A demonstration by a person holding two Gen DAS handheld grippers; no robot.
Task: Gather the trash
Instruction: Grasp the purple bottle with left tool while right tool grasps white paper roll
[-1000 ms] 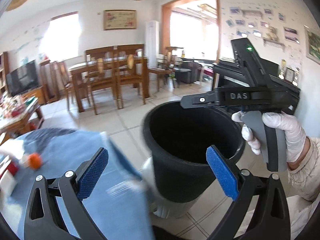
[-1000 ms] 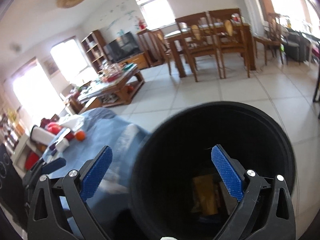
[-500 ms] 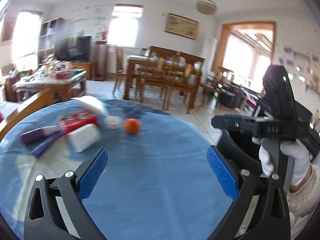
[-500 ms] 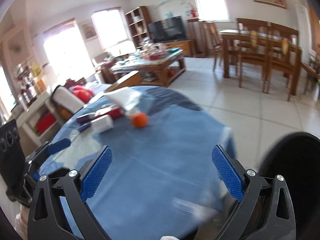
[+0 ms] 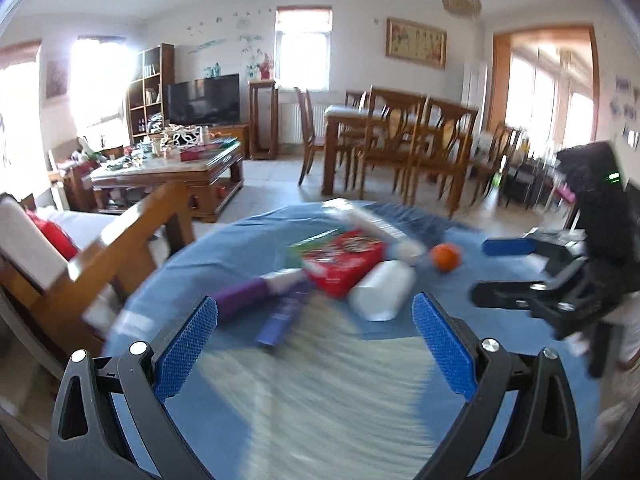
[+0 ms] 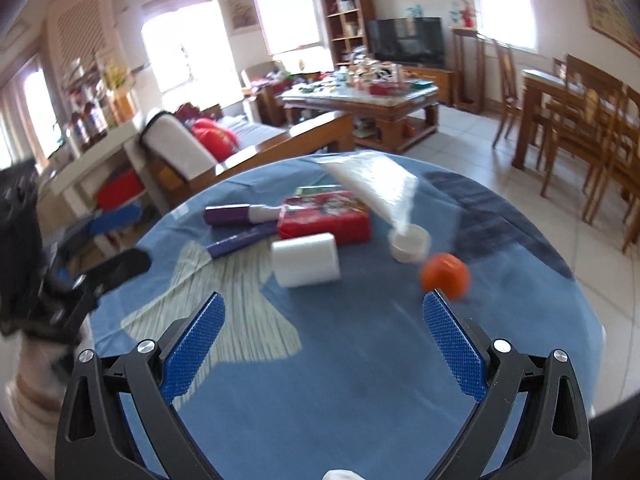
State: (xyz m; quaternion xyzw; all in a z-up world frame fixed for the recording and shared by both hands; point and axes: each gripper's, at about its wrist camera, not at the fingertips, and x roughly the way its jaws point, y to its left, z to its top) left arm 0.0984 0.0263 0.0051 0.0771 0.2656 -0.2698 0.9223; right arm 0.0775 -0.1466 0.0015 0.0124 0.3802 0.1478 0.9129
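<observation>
Items lie on a round table with a blue cloth (image 6: 360, 380): a white roll (image 6: 306, 260), a red packet (image 6: 324, 216), a purple-and-white tube (image 6: 240, 214), a purple pen (image 6: 240, 242), a small white cup (image 6: 410, 242) with a crumpled clear wrapper (image 6: 376, 188) above it, and an orange fruit (image 6: 444, 274). My right gripper (image 6: 320, 344) is open and empty above the near cloth. My left gripper (image 5: 314, 348) is open and empty; the left wrist view, blurred, shows the roll (image 5: 382, 294), packet (image 5: 344, 260) and orange (image 5: 445, 257).
A wooden sofa with red cushions (image 6: 212, 140) stands beyond the table's left side. A cluttered coffee table (image 6: 360, 96) lies behind it. Dining chairs and table (image 6: 580, 120) stand to the right. A dark rim shows at the right wrist view's lower right corner (image 6: 616, 432).
Both grippers swung left from over the black bin to over the blue table. The bin has left the left view. The items now lie nearer ahead of both grippers.
</observation>
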